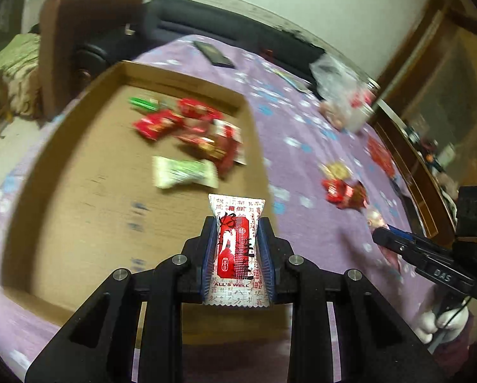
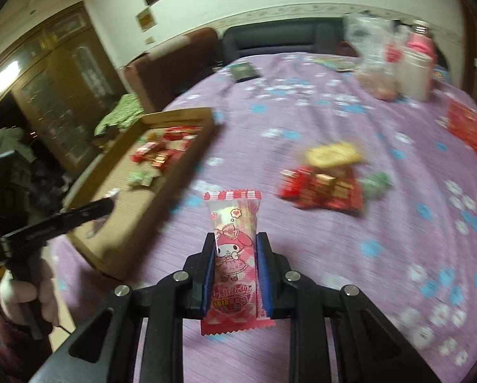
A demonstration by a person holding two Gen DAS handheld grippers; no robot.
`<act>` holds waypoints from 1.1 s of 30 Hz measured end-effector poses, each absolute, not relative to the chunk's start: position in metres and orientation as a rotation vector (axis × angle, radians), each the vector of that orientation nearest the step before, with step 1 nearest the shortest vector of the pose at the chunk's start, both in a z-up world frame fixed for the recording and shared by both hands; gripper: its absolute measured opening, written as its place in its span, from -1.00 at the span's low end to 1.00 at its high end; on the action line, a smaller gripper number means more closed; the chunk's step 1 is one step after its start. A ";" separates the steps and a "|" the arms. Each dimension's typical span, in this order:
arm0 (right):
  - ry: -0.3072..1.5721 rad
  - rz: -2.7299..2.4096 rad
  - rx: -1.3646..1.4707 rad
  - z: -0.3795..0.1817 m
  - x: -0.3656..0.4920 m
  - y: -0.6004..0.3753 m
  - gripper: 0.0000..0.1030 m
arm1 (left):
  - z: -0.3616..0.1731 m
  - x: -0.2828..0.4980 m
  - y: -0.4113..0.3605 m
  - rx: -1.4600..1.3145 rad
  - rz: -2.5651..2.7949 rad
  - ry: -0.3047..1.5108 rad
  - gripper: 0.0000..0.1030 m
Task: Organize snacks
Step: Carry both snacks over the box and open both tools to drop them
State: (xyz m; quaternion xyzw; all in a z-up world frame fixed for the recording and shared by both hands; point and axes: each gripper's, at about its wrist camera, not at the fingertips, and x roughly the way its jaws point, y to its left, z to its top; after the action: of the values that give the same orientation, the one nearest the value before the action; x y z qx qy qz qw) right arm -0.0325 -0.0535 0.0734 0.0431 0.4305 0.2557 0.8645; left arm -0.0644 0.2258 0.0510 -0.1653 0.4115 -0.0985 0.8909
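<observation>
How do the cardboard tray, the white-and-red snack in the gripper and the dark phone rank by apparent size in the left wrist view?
1. cardboard tray
2. white-and-red snack, though nearness inflates it
3. dark phone, far off, so unsure

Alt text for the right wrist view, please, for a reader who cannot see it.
The right gripper is shut on a pink cartoon-print snack packet, held above a purple flowered tablecloth. To its left sits a shallow cardboard tray holding red and green wrapped snacks; a loose pile of snacks lies ahead on the right. The left gripper reaches over the tray.
</observation>
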 end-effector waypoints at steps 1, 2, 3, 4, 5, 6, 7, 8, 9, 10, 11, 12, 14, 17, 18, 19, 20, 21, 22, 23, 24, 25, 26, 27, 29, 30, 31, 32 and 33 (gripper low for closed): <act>0.913 0.562 0.088 0.075 -0.027 -0.041 -0.49 | 0.052 -0.062 0.232 -0.338 -0.191 0.854 -0.51; 0.921 0.580 0.083 0.076 -0.023 -0.031 -0.49 | 0.053 -0.059 0.239 -0.326 -0.175 0.856 -0.51; 0.929 0.598 0.072 0.077 -0.019 -0.017 -0.49 | 0.054 -0.054 0.246 -0.307 -0.158 0.860 -0.51; 0.936 0.614 0.061 0.079 -0.016 -0.004 -0.49 | 0.054 -0.048 0.250 -0.291 -0.147 0.865 -0.51; 0.943 0.630 0.053 0.079 -0.013 0.007 -0.49 | 0.053 -0.041 0.255 -0.271 -0.133 0.874 -0.51; 0.950 0.648 0.046 0.079 -0.010 0.020 -0.49 | 0.052 -0.033 0.261 -0.253 -0.122 0.886 -0.51; 0.958 0.664 0.038 0.078 -0.006 0.034 -0.49 | 0.051 -0.023 0.266 -0.239 -0.116 0.901 -0.51; 0.969 0.680 0.032 0.077 -0.003 0.047 -0.49 | 0.049 -0.016 0.271 -0.233 -0.114 0.913 -0.51; 0.979 0.692 0.027 0.075 -0.001 0.057 -0.49 | 0.046 -0.007 0.276 -0.228 -0.112 0.928 -0.51; 0.992 0.708 0.021 0.073 0.003 0.071 -0.49 | 0.044 0.002 0.279 -0.225 -0.111 0.943 -0.51; 1.002 0.719 0.013 0.070 0.005 0.082 -0.48 | 0.041 0.010 0.282 -0.224 -0.109 0.960 -0.51; 1.012 0.728 0.003 0.067 0.007 0.094 -0.49 | 0.038 0.018 0.285 -0.227 -0.108 0.974 -0.51; 1.031 0.745 -0.020 0.060 0.011 0.113 -0.48 | 0.034 0.028 0.290 -0.240 -0.099 0.995 -0.51; 1.054 0.758 -0.055 0.051 0.016 0.137 -0.48 | 0.031 0.039 0.299 -0.292 -0.091 1.020 -0.50; 1.058 0.758 -0.062 0.049 0.018 0.140 -0.48 | 0.031 0.041 0.302 -0.314 -0.091 1.024 -0.49; 1.064 0.757 -0.068 0.047 0.019 0.144 -0.48 | 0.032 0.041 0.306 -0.334 -0.091 1.026 -0.49; 1.069 0.755 -0.072 0.044 0.021 0.148 -0.46 | 0.032 0.041 0.308 -0.353 -0.090 1.027 -0.49; 1.073 0.754 -0.074 0.042 0.022 0.150 -0.43 | 0.033 0.040 0.310 -0.372 -0.095 1.022 -0.49; 1.078 0.750 -0.077 0.040 0.023 0.152 -0.43 | 0.034 0.039 0.312 -0.386 -0.103 1.013 -0.49; 1.081 0.748 -0.078 0.038 0.024 0.153 -0.43 | 0.036 0.037 0.313 -0.398 -0.111 1.000 -0.49; 1.083 0.748 -0.075 0.037 0.025 0.153 -0.43 | 0.039 0.034 0.314 -0.406 -0.118 0.987 -0.49; 1.083 0.746 -0.072 0.037 0.025 0.152 -0.40 | 0.043 0.032 0.314 -0.413 -0.126 0.975 -0.49; 1.081 0.746 -0.067 0.038 0.025 0.151 -0.36 | 0.047 0.029 0.314 -0.418 -0.135 0.962 -0.49; 1.077 0.746 -0.060 0.039 0.025 0.149 -0.32 | 0.052 0.026 0.313 -0.420 -0.143 0.950 -0.49; 1.062 0.751 -0.051 0.044 0.022 0.144 -0.30 | 0.060 0.019 0.309 -0.418 -0.158 0.935 -0.49; 1.051 0.753 -0.048 0.047 0.020 0.141 -0.30 | 0.063 0.016 0.305 -0.416 -0.170 0.936 -0.49; 1.040 0.755 -0.045 0.050 0.017 0.137 -0.29 | 0.066 0.014 0.302 -0.417 -0.182 0.940 -0.49; 1.029 0.756 -0.041 0.054 0.014 0.134 -0.28 | 0.068 0.012 0.298 -0.421 -0.195 0.945 -0.49; 1.018 0.756 -0.035 0.057 0.011 0.129 -0.26 | 0.070 0.008 0.293 -0.427 -0.211 0.948 -0.49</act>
State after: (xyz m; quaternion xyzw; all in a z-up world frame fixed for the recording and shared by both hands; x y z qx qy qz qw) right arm 0.0112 0.1287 0.0570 -0.0164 0.4756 0.3531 0.8055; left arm 0.0077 0.2931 0.0704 -0.2037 0.4521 -0.1008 0.8626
